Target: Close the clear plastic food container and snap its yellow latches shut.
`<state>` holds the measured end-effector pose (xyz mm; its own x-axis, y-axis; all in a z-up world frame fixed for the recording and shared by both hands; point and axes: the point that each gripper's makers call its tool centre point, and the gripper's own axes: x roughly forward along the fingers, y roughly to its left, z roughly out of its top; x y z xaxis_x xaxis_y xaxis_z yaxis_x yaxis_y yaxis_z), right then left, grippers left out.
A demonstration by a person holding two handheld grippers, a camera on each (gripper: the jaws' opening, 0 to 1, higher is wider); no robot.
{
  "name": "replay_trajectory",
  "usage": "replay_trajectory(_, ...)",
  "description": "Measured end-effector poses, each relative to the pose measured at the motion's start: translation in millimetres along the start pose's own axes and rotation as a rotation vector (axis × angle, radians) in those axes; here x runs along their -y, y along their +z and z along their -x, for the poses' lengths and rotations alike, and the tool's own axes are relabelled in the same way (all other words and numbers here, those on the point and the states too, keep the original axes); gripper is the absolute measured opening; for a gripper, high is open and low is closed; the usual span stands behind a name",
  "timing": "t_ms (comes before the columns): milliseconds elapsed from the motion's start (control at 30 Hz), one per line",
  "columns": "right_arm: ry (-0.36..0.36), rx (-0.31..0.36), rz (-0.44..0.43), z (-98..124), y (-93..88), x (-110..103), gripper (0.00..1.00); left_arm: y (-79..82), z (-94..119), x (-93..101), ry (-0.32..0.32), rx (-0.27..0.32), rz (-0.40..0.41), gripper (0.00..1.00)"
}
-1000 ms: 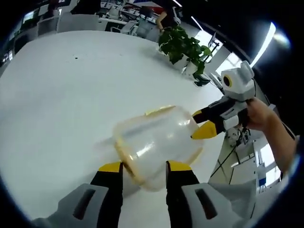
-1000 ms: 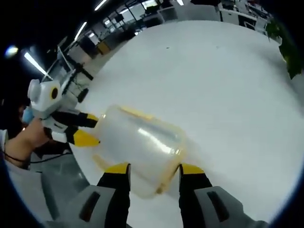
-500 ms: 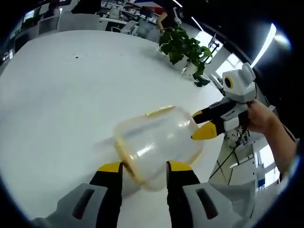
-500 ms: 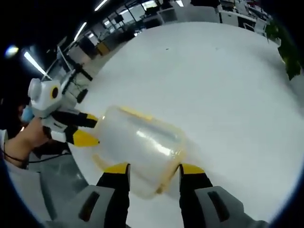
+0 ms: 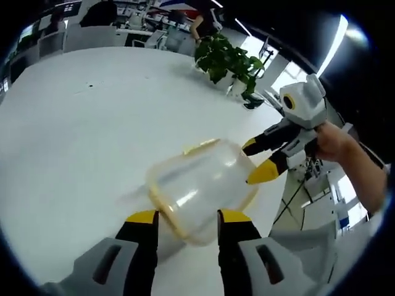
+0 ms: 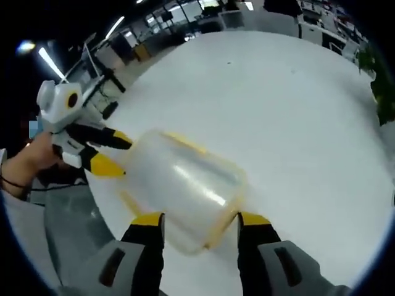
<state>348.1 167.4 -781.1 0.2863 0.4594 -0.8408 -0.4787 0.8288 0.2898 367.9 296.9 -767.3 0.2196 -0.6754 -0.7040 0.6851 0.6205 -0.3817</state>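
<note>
White worktop [image 5: 74,123] below; both hand-held grippers, left [image 5: 185,217] and right [image 6: 200,217], clamp your light, slick, probably thin-walled container [image 5: 200,188]; hold its stiffer yellow rim [image 6: 219,225].

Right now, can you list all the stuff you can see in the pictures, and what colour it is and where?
food container: one, clear plastic with yellow trim, held between both grippers above the table.
table: one, white, under the container.
potted plants: a green cluster at the table's far edge.
office desks and chairs: several, beyond the table.
left gripper: one, yellow tips, jaws around one end of the container.
right gripper: one, yellow tips, jaws around the other end.
hand: holding the right gripper.
</note>
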Motion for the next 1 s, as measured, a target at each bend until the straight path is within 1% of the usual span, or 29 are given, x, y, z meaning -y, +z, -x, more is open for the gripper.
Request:
replay_trajectory(133, -0.011, -0.012, 0.031, 1.2, 0.6, 0.8, 0.46, -1.0, 0.3, 1.4, -0.008, -0.021, -0.041, 0.37)
replay_trajectory(267, -0.023, -0.032, 0.094, 4.4, 1.5, 1.2, 0.44, 1.0, 2.8, 2.4, -0.006, -0.025, -0.085, 0.38)
replay_trajectory(400, -0.033, -0.048, 0.123, 7.4, 4.5, 3.2, 0.41, 1.5, 5.7, -1.1, 0.006, -0.036, -0.121, 0.39)
replay_trajectory(533, -0.051, -0.053, 0.183, 11.9, 8.8, 4.6, 0.39, 3.1, 7.4, -0.8, -0.004, -0.037, -0.160, 0.39)
replay_trajectory(700, -0.053, -0.065, 0.206, 13.7, 10.2, 5.5, 0.39, 2.4, 7.4, 0.5, -0.010, -0.050, -0.249, 0.39)
replay_trajectory(833, -0.067, -0.080, 0.263, 15.9, 12.6, 5.9, 0.38, 3.5, 6.8, 2.2, -0.011, -0.054, -0.316, 0.41)
replay_trajectory(1000, -0.065, -0.100, 0.304, 16.2, 13.4, 6.0, 0.37, 6.7, 6.2, 5.0, -0.021, -0.054, -0.383, 0.41)
